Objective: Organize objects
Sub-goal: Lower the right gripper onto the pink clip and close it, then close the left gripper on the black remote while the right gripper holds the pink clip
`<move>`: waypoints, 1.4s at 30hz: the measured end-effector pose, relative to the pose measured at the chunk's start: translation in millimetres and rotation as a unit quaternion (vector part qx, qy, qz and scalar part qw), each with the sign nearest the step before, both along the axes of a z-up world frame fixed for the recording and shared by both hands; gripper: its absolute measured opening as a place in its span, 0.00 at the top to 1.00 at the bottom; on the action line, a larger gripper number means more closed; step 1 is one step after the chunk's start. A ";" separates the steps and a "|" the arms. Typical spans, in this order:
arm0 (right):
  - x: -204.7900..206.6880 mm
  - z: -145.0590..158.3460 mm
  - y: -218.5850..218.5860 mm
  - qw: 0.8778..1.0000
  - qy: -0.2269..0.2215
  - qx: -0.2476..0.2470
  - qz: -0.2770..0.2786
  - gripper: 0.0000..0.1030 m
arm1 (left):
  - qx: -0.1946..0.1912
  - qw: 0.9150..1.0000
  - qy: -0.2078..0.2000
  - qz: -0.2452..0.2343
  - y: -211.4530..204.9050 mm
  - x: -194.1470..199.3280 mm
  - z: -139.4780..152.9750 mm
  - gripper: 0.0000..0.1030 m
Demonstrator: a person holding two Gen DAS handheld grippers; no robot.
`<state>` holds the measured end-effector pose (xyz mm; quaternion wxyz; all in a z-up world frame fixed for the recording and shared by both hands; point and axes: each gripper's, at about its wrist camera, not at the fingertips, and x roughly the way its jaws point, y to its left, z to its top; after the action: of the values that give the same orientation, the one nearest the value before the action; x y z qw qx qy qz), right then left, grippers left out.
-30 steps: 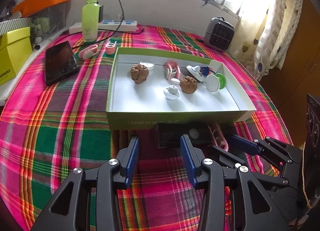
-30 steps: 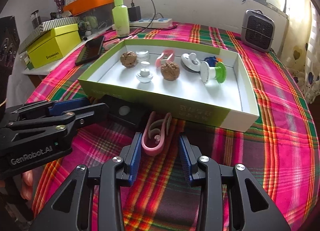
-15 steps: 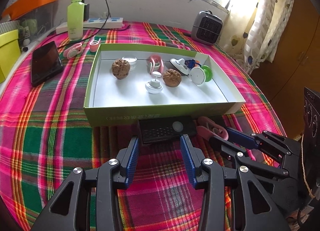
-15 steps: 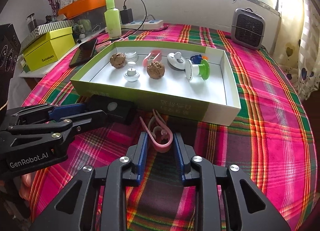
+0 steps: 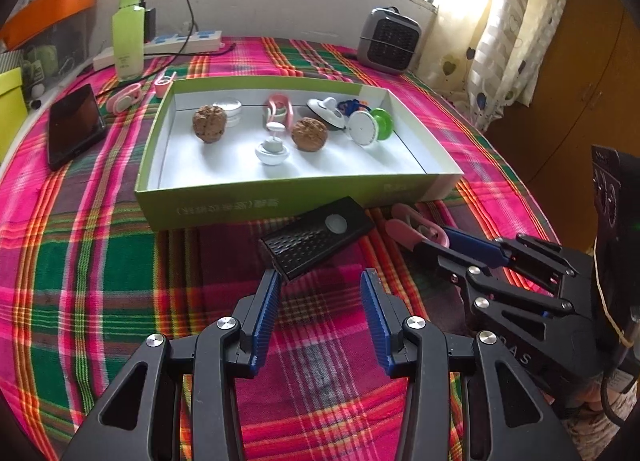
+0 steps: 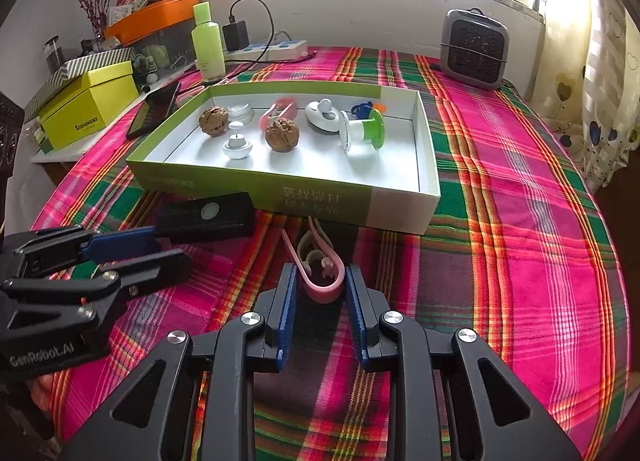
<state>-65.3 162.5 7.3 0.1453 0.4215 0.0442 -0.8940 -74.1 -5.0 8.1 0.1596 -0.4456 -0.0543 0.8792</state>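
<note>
A pink clip lies on the plaid cloth just in front of the green tray box. My right gripper is shut on it, both blue pads against its rounded end. The left wrist view shows the same pink clip sticking out of the right gripper. My left gripper stands open with nothing between its pads. A black box with a round white button lies tilted just ahead of it, its near corner by the left finger. The tray box holds two walnuts, white knobs, another pink clip and a green-and-white spool.
A black phone, a green bottle, a power strip and a small pink clip sit at the far left. A grey heater stands at the back right. A yellow box sits off the table's left edge.
The right jaws have narrowed from wide apart onto the pink clip and now press it. The left gripper stays open, and the black box now sits tilted closer to its fingertips.
</note>
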 end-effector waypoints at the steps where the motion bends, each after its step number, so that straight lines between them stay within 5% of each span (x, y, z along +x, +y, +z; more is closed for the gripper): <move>1: 0.0 0.0 0.5 1.000 0.000 0.000 -0.001 0.75 | 0.000 1.000 0.000 -0.005 2.1 1.7 0.2 0.61; 13: -1.5 -2.1 4.7 1.000 -0.008 -0.003 -0.001 0.75 | -0.022 0.999 0.032 -0.018 1.8 5.6 15.2 0.61; 37: -3.9 -2.2 11.7 1.000 -0.014 -0.014 0.016 0.75 | -0.082 0.994 0.030 -0.064 26.9 -25.5 3.5 0.54; 42: -4.2 -1.9 13.8 1.000 -0.015 -0.016 0.016 0.75 | -0.063 0.995 0.014 -0.071 24.7 -21.8 0.8 0.54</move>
<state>-69.5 176.3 5.4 0.1668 0.4313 0.0344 -0.8860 -95.8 19.7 9.0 0.1939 -0.4449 0.0356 0.8736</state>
